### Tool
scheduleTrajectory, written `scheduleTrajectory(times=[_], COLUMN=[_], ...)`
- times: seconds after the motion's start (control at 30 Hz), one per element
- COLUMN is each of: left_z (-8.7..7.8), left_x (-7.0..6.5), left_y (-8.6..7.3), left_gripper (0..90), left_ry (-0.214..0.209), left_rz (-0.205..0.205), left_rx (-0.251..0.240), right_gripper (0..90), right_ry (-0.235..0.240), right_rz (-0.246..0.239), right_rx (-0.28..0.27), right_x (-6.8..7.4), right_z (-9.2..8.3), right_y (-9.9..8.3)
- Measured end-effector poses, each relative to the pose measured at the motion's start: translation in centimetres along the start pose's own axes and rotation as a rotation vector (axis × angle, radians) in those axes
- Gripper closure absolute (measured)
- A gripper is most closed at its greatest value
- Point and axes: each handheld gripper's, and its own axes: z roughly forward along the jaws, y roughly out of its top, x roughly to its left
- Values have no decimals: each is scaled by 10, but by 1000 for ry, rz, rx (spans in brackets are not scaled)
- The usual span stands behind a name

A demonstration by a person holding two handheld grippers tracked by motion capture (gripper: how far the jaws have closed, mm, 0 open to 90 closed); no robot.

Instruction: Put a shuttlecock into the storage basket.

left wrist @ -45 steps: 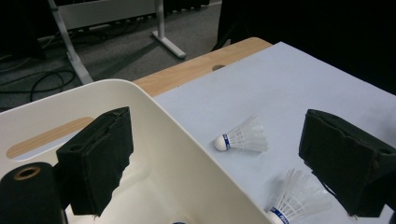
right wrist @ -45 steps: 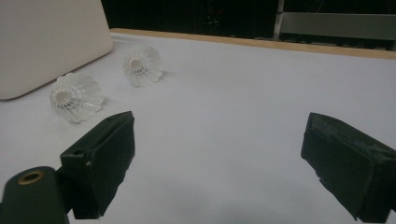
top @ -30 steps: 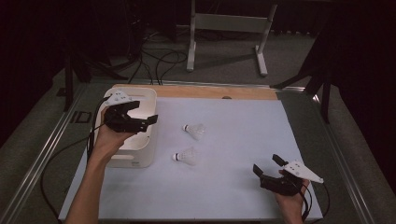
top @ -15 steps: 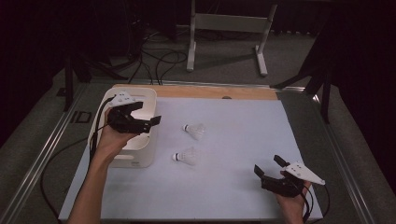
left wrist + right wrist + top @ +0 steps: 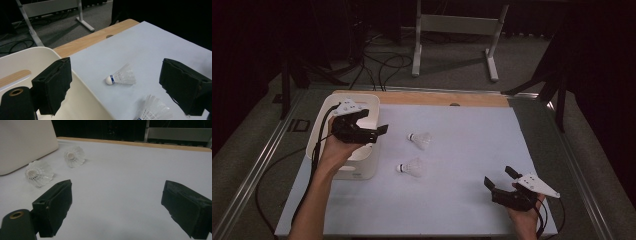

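White feathers mark your two targets: one shuttlecock (image 5: 420, 140) lies near the centre of the high view and a second shuttlecock (image 5: 410, 168) just below it, both to the right of the cream bin (image 5: 364, 170). Your left gripper (image 5: 374, 131) hangs over the bin's right rim with its jaws apart and nothing between them, so bring it down across the cork end rather than the skirt, which would likely crush. Your right gripper (image 5: 501, 178) waits at lower right, jaws apart and empty; keep it clear.
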Motion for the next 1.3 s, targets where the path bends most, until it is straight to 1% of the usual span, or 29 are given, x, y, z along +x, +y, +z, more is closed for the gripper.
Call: scheduleTrajectory(times=[0.13, 0.4, 0.53, 0.67, 0.83, 1.03, 1.1, 1.3], left_z=[4, 9, 12, 15, 21, 25, 28, 36], left_x=[-4, -14, -18, -21, -26, -31, -34, -41], left_y=[0, 2, 5, 9, 12, 17, 20, 23], left_gripper=[114, 113, 112, 112, 106, 105, 103, 103], left_ry=[1, -7, -11, -14, -13, -21, -22, -38], left_rz=[8, 7, 21, 20, 29, 30, 35, 39], left_rx=[11, 10, 17, 9, 16, 8, 7, 3], right_gripper=[99, 99, 99, 99, 99, 99, 99, 99], right_ry=[1, 2, 5, 4, 4, 1, 1, 1], right_rz=[1, 0, -4, -1, -1, 3, 3, 1], right_rx=[-1, -1, 0, -1, -4, -6, -6, -6], right_x=[0, 0, 1, 0, -1, -1, -1, -1], right_z=[0, 0, 2, 1, 0, 0, 0, -1], right_y=[0, 0, 0, 0, 0, 0, 0, 0])
